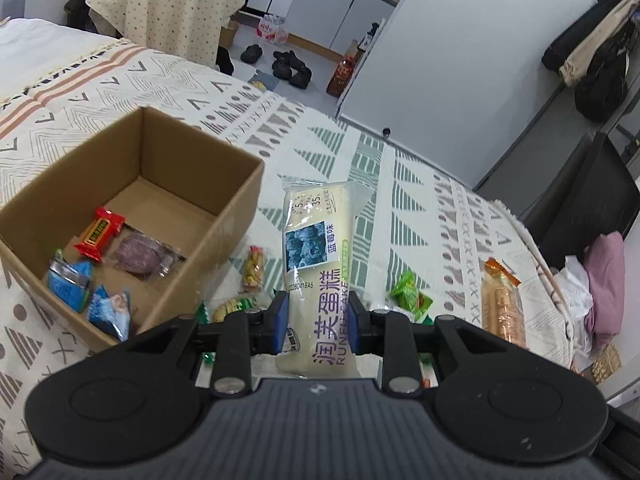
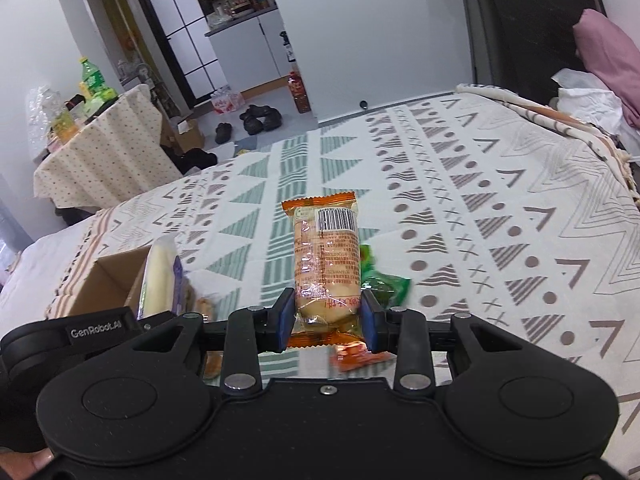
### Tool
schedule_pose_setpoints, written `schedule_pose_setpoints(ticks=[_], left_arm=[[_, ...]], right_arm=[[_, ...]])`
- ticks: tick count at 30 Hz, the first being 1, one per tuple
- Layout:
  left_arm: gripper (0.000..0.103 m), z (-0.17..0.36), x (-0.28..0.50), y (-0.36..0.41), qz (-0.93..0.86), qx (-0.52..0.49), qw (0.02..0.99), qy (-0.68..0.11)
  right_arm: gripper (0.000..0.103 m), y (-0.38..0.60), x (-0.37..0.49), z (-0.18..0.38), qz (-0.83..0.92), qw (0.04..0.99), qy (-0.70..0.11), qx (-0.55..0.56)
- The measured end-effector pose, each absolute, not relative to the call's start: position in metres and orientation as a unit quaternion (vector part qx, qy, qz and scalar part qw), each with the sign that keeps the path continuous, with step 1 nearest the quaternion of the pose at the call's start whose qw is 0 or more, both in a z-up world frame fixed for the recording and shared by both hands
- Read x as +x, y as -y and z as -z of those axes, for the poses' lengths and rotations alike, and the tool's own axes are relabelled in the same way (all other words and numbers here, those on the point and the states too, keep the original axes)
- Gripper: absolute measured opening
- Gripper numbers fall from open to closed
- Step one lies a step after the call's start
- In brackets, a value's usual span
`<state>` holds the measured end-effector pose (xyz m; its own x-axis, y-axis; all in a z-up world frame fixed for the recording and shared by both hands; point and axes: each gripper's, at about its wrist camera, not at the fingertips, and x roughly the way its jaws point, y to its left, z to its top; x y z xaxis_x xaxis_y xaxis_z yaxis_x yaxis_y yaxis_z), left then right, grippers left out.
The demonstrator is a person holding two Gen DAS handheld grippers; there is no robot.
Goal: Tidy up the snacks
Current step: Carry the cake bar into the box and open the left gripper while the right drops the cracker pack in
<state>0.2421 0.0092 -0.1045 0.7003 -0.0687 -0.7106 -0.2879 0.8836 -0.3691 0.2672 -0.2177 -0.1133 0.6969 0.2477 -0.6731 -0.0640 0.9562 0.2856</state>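
Observation:
My left gripper [image 1: 318, 322] is shut on a long cream cake packet [image 1: 318, 248] with purple lettering, held above the bed to the right of the cardboard box [image 1: 224, 208]. The box holds a red bar [image 1: 100, 234], a purple snack [image 1: 140, 258] and two blue packets [image 1: 70, 282]. My right gripper [image 2: 326, 320] is shut on an orange wrapped pastry [image 2: 326, 256], held above the bedspread. The cake packet [image 2: 160, 276] and the box [image 2: 108, 280] show at the left of the right wrist view. The orange pastry [image 1: 502, 304] shows at the right of the left wrist view.
Loose snacks lie on the patterned bedspread [image 1: 420, 200]: a green packet [image 1: 410, 296], a yellow-red one [image 1: 253, 268], another green packet [image 2: 382, 286]. Pink and white clothes [image 1: 604, 280] sit at the bed's right edge. A covered table [image 2: 100, 152] stands beyond the bed.

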Motion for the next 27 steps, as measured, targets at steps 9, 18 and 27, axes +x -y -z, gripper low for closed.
schedule_pose_setpoints(ticks=[9,18,27], left_arm=[[0.028,0.097,0.239,-0.043,-0.076,-0.266,0.889,-0.364],[0.028,0.092,0.236,-0.090,-0.104,-0.312,0.877,-0.350],[0.028,0.101,0.235,-0.141,-0.130,-0.357,0.857,-0.348]], right_arm=[[0.033,0.182,0.268,0.096,-0.112,0.914,-0.370,0.123],[0.033,0.143,0.272,0.090,-0.139,0.911,-0.370,0.122],[0.033,0.096,0.278,0.091,-0.166,0.905,-0.376,0.114]])
